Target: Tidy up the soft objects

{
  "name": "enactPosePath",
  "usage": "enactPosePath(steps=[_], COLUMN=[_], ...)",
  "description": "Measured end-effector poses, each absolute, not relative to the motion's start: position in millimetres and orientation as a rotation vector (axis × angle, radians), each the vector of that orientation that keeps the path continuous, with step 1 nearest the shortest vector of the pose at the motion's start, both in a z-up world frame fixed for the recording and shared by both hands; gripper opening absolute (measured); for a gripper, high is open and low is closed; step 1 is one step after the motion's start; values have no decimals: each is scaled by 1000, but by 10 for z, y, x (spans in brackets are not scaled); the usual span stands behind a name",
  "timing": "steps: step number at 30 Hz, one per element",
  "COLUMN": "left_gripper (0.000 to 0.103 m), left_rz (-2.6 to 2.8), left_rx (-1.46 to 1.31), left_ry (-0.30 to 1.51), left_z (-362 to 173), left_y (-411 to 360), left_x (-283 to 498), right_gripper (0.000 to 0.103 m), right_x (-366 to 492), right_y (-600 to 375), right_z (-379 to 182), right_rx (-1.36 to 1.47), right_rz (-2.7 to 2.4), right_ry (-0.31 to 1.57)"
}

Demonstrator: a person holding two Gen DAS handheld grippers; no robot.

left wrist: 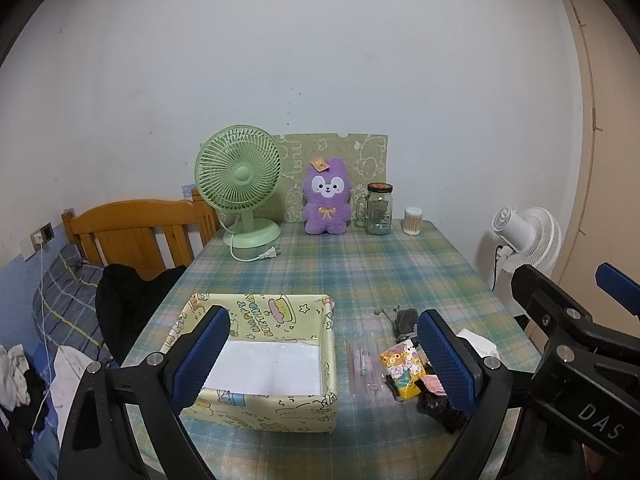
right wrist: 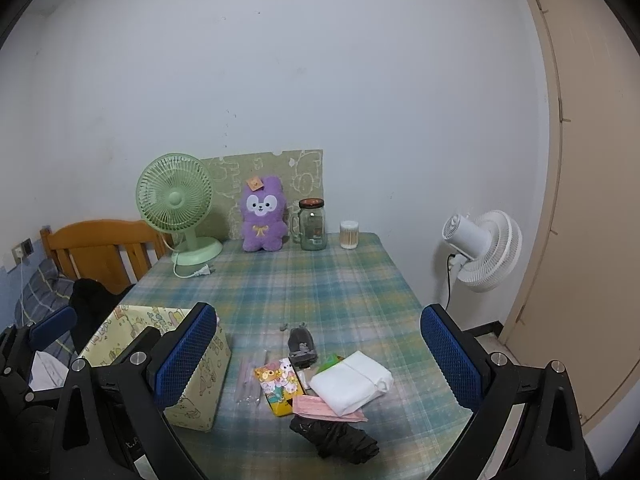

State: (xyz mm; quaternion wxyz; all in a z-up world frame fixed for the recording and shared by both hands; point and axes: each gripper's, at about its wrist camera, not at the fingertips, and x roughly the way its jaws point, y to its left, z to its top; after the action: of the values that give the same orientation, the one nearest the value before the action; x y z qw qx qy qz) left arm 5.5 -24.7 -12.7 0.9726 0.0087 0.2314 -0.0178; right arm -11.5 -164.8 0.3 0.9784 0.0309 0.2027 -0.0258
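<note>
A yellow cartoon-print box (left wrist: 280,320) (right wrist: 200,380) with a white bottom sits open at the near left of the plaid table. To its right lies a small heap: a white folded cloth pack (right wrist: 350,384), a yellow cartoon tissue pack (left wrist: 402,368) (right wrist: 280,386), a pink packet (right wrist: 316,406), a crumpled black bag (right wrist: 340,438) (left wrist: 438,406), a grey pouch (right wrist: 302,344) (left wrist: 406,318) and a clear sleeve (left wrist: 362,364). My left gripper (left wrist: 324,362) hovers open above the box's right side. My right gripper (right wrist: 320,360) hovers open above the heap, holding nothing.
At the table's far edge stand a green desk fan (left wrist: 238,184), a purple plush rabbit (left wrist: 326,200), a glass jar (left wrist: 379,210) and a cotton-swab tub (left wrist: 413,221). A wooden bed headboard (left wrist: 132,232) and dark clothes lie left; a white floor fan (right wrist: 486,250) stands right.
</note>
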Motion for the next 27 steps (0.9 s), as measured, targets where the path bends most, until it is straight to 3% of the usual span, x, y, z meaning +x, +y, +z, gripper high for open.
enactPosePath(steps=[27], left_gripper=[95], left_rz=[-60], left_rx=[-3], left_ry=[471], left_z=[-29], left_y=[-295], left_x=[267], right_gripper=[103], right_x=[23], right_y=[-1694], right_z=[137], right_rx=[59], right_rz=[-66], right_ry=[382])
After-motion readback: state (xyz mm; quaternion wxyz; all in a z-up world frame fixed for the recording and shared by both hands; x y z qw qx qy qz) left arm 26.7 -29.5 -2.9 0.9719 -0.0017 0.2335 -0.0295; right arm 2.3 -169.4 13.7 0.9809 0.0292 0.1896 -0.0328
